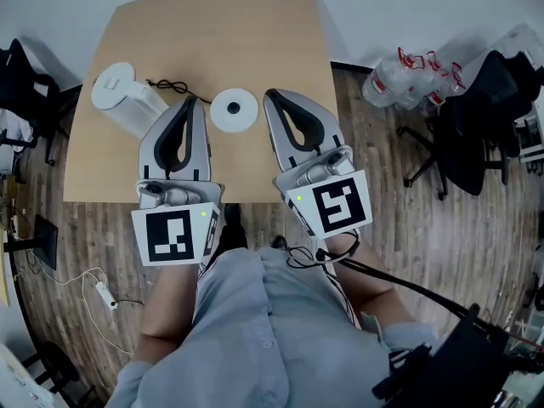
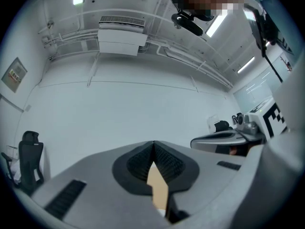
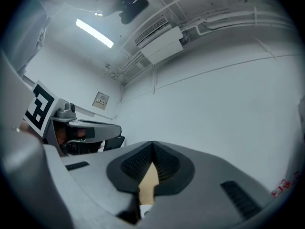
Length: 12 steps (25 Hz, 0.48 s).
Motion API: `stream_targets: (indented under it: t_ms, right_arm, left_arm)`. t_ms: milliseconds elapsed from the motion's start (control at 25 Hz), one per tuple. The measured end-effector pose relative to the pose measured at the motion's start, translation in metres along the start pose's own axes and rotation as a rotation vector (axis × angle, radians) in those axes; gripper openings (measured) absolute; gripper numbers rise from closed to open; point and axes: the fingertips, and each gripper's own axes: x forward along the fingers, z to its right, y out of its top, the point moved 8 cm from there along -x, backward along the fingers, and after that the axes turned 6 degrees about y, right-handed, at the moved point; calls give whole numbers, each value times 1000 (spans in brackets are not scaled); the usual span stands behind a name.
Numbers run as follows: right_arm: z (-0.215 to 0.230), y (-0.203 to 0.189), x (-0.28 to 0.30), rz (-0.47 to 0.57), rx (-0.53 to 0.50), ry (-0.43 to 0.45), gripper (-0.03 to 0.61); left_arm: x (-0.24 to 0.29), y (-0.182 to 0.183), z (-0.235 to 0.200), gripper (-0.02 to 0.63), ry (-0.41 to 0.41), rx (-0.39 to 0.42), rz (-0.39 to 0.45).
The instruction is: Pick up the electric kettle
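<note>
The white electric kettle (image 1: 124, 98) stands at the left of the wooden table (image 1: 212, 32), apart from both grippers. Its round white base (image 1: 234, 110) lies at mid-table, and a black cord (image 1: 168, 86) runs between them. My left gripper (image 1: 192, 102) hovers just right of the kettle, jaws together and empty. My right gripper (image 1: 270, 97) hangs beside the base, also shut on nothing. Both point slightly upward at a white wall: the left gripper (image 2: 153, 144) and right gripper (image 3: 153, 144) each show pads meeting, with a sliver of table beneath.
A black office chair (image 1: 480, 126) and a clear bag of bottles (image 1: 410, 73) stand right of the table. Another dark chair (image 1: 25, 92) is at the left. A power strip (image 1: 104, 294) with white cable lies on the wood floor. An air conditioner (image 2: 121, 35) hangs on the wall.
</note>
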Motion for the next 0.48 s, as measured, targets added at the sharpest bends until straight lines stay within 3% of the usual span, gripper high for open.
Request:
stream_targets:
  t_ms: [480]
  right_arm:
    - [-1, -1, -1, -2, -2, 0, 2]
  left_arm:
    - [0, 0, 2, -2, 3, 0, 1]
